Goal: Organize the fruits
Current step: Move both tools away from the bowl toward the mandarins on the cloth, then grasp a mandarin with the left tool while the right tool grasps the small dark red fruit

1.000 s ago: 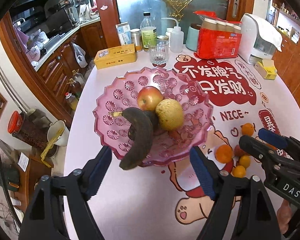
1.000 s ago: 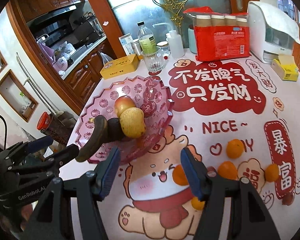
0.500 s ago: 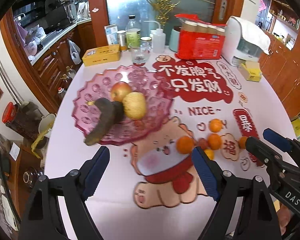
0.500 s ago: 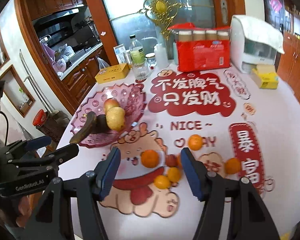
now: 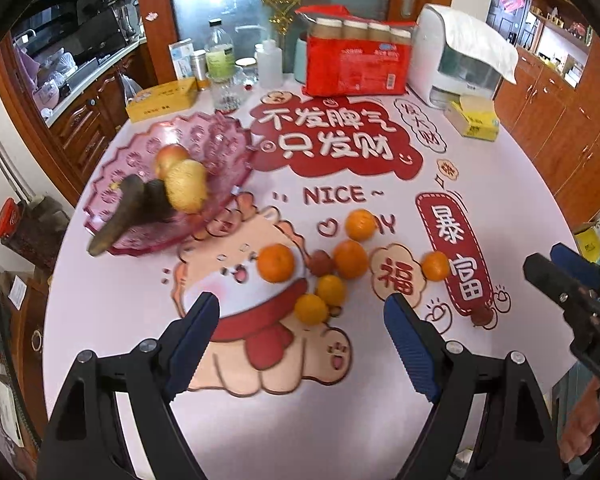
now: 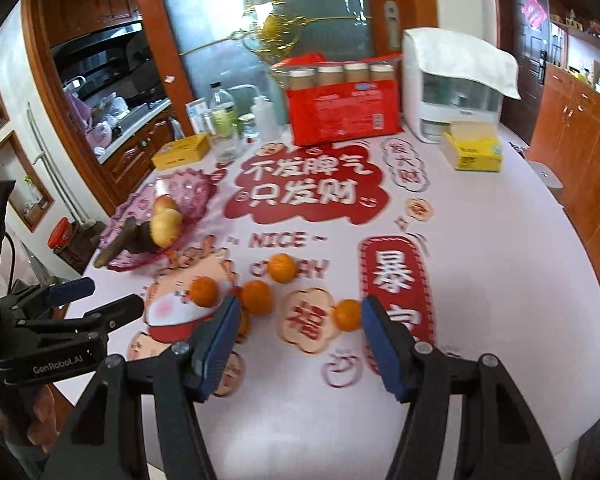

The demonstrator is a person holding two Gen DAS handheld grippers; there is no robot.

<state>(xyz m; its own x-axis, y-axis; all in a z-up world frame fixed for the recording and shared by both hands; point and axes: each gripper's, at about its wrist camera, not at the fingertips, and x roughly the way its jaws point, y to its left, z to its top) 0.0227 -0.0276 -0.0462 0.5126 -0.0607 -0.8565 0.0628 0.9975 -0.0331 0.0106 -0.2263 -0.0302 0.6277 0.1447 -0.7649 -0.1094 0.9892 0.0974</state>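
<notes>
A pink glass bowl point(image 5: 220, 140) at the table's left holds an apple point(image 5: 170, 156), a pear point(image 5: 186, 190) and a dark, overripe banana point(image 5: 124, 212). Several oranges lie loose mid-table, among them one orange point(image 5: 276, 263) beside a small reddish fruit point(image 5: 322, 262). My left gripper point(image 5: 300, 316) hovers open above the nearest oranges, with nothing between its fingers. In the right wrist view my right gripper point(image 6: 300, 308) is open over the table, an orange point(image 6: 348, 314) just inside its right finger point(image 6: 384, 344). The bowl point(image 6: 188, 184) sits far left there.
At the table's back stand a red pack of bottles point(image 5: 356, 60), a white appliance point(image 5: 460, 60), a yellow box point(image 5: 474, 120), a yellow tin point(image 5: 162, 100), a glass point(image 5: 228, 96) and bottles. A printed mat covers the round table. Wooden cabinets flank both sides.
Both grippers have moved right and back from the bowl. The bowl has slid to the left of both views and the loose oranges now lie in front. Both jaws are as wide as before.
</notes>
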